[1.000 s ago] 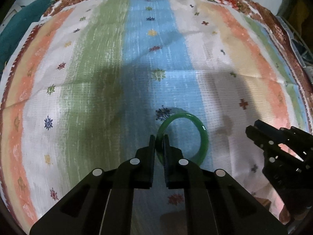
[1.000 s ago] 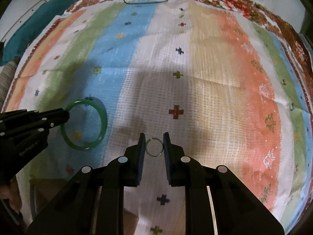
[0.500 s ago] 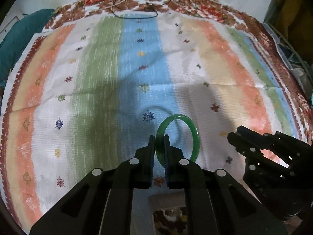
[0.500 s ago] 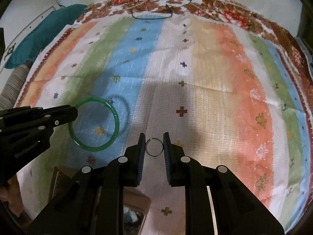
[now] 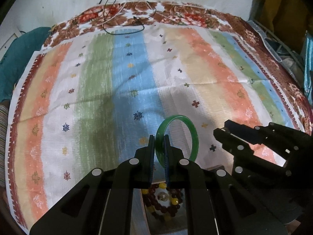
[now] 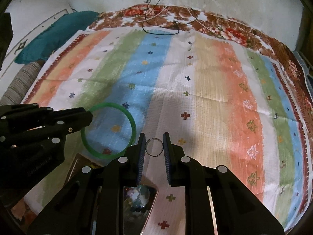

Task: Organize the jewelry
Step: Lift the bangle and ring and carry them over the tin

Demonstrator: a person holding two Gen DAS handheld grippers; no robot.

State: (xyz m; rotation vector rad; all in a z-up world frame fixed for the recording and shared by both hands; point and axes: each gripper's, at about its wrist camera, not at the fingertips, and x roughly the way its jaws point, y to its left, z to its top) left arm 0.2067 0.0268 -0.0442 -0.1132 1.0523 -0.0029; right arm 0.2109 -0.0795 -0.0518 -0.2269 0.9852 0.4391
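Striped cotton in peach, green, blue, white and tan makes up the one bedspread (image 5: 101, 82), which fills both views and carries a brown floral border along its far edge. One teal cushion (image 6: 56, 33) lies off its far-left corner, and a loop of thin black cable (image 6: 160, 31) rests on the border by the wall.

Two black grippers are in view. The left gripper (image 5: 158, 150) has its jaws drawn narrow, pinching the rim of the single green bangle (image 5: 192, 137), which stands nearly upright above the cloth over the blue and white stripes; the right-wrist view shows the same bangle (image 6: 129, 117) as a full ring held clear of the cloth. The right gripper (image 6: 154, 146) has its jaws closed in on the two sides of one thin metal ring (image 6: 154, 147) (it has a small gap near its top); the ring sits squarely between the pads above the white stripe.

Beneath the left gripper sits one box compartment (image 5: 144, 205) holding a beaded bracelet (image 5: 172, 201) of dark red and yellow beads. Beneath the right gripper, a second compartment (image 6: 150, 205) holds mixed pale and bluish pieces too blurred to name.
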